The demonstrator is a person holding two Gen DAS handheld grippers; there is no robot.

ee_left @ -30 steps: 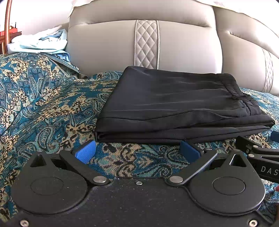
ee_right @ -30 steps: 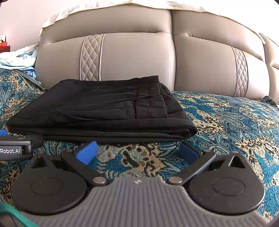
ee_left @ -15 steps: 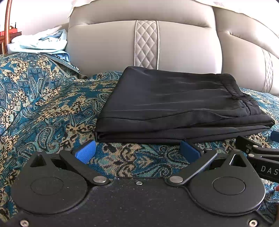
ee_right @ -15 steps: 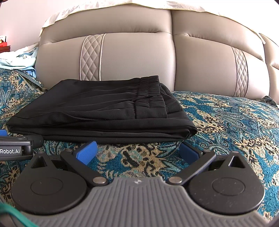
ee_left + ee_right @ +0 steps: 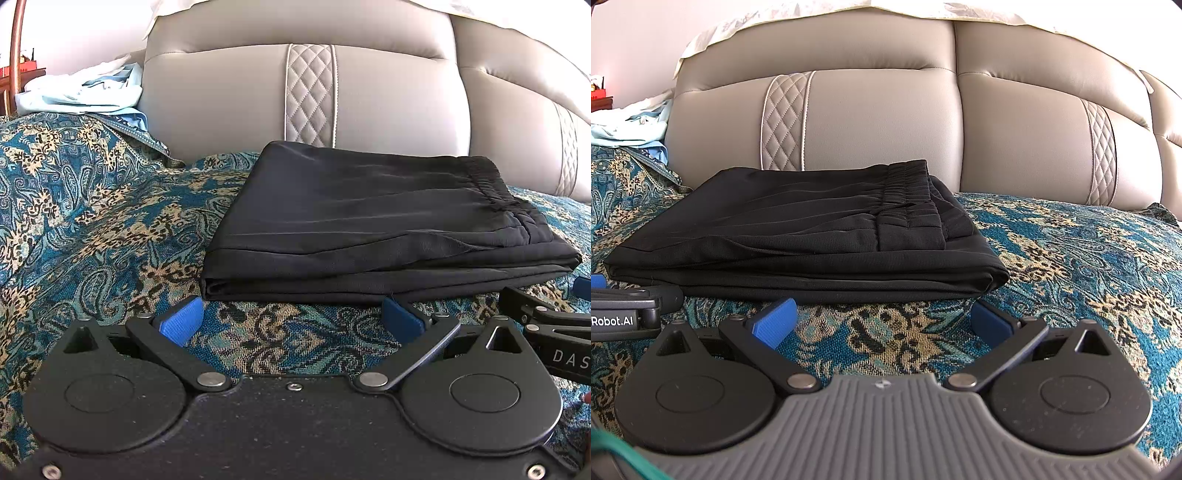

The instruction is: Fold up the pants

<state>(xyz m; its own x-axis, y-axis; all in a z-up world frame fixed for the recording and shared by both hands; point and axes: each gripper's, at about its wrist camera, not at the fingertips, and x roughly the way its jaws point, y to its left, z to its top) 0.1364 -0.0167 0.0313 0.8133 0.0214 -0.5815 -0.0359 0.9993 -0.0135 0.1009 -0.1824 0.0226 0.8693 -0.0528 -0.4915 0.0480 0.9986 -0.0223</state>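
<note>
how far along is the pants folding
Done: the black pants lie in a neat layered rectangle on the patterned bedspread, waistband folded on top. In hand: nothing; the left gripper and right gripper sit open just short of the near edge. Left: apparently nothing, unless a smaller fold is wanted.

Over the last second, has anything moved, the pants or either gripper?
Nothing visibly changed. The folded pants lie in the same place on the bedspread, and the left gripper and right gripper sit just short of them, fingers open and holding nothing.
</note>
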